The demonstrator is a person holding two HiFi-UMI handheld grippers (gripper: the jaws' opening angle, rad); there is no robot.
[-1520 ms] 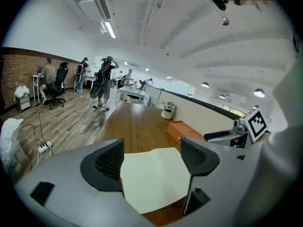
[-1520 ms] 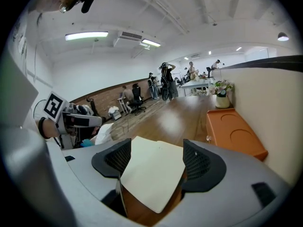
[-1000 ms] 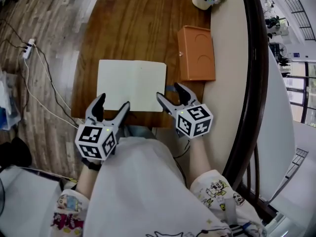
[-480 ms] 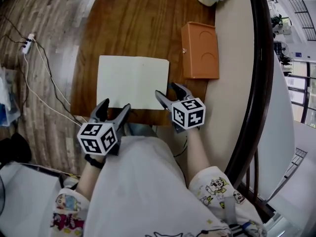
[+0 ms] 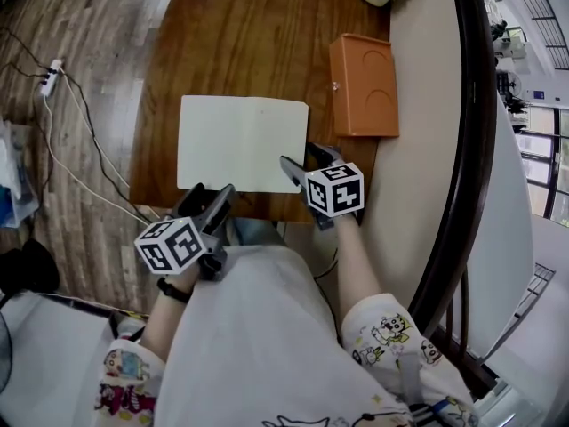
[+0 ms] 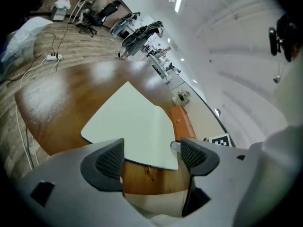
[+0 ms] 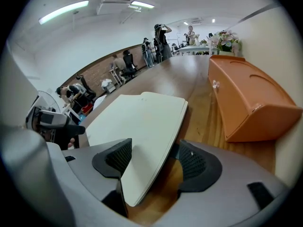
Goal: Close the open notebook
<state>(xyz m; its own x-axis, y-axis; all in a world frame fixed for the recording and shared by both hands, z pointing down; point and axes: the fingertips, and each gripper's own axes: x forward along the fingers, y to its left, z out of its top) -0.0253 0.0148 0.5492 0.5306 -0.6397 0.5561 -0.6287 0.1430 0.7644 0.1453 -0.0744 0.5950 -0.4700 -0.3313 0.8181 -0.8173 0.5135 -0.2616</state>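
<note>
Cream notebook (image 7: pixel 142 122) edge lies inside wide right claw (image 7: pixel 154 160), seen only in its view; left claw (image 6: pixel 152 156) wide, empty.

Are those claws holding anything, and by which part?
Nothing is gripped: the open right gripper straddles the notebook at its near right corner; the left gripper is empty.

Clothing: loose white fabric garment (image 5: pixel 240 345) over the body, with short white sleeves (image 5: pixel 388 334) printed with small coloured cartoon figures on both sides. A black wristband (image 5: pixel 174 290) circles the left wrist.

Left gripper (image 5: pixel 209 196): grey moulded plastic body and two tapering jaws, each faced with dark cross-hatched rubber pads (image 6: pixel 110 159). It carries the left white marker cube (image 5: pixel 171 245), with black square patterns on every visible face.

Right gripper (image 5: pixel 300 158): same grey build and same dark hatched pads. The right white marker cube (image 5: pixel 335 189) bears similar black patterns.
</note>
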